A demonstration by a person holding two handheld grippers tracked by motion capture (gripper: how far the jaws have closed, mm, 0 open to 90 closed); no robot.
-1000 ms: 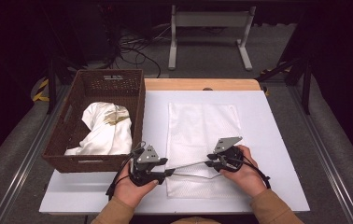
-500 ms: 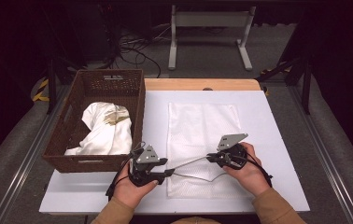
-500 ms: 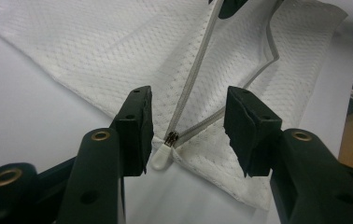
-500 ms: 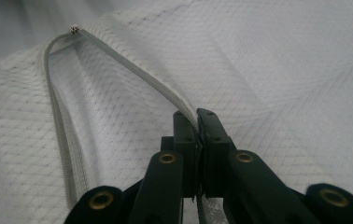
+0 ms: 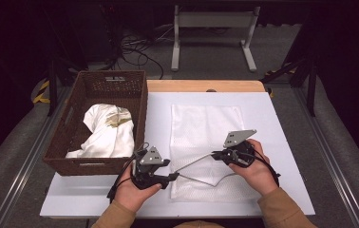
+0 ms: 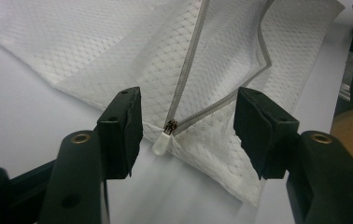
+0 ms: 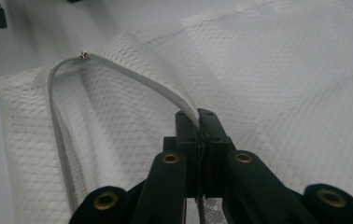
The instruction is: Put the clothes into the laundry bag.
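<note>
So the white mesh bag [image 5: 205, 147] lies flat on the white surface [image 5: 282, 123], long axis running near to far, zipper end at the near side. From the high view you just get a grey zipper line [image 5: 194, 162] stretched between the two claws. The left claw view adds the zipper pull [image 6: 164, 139], a little white tab at the bag's near-left corner, sitting between the left claw [image 6: 187, 133] jaws, which are spread wide and not touching it. The right claw view shows the right claw [image 7: 199, 122] squeezed together on the zipper tape, lifting it off the mesh, with the slider [image 7: 83, 54] farther off. Left of the bag there's a brown wicker basket [image 5: 73, 137] with a white cloth [image 5: 107, 130] bunched inside.
</note>
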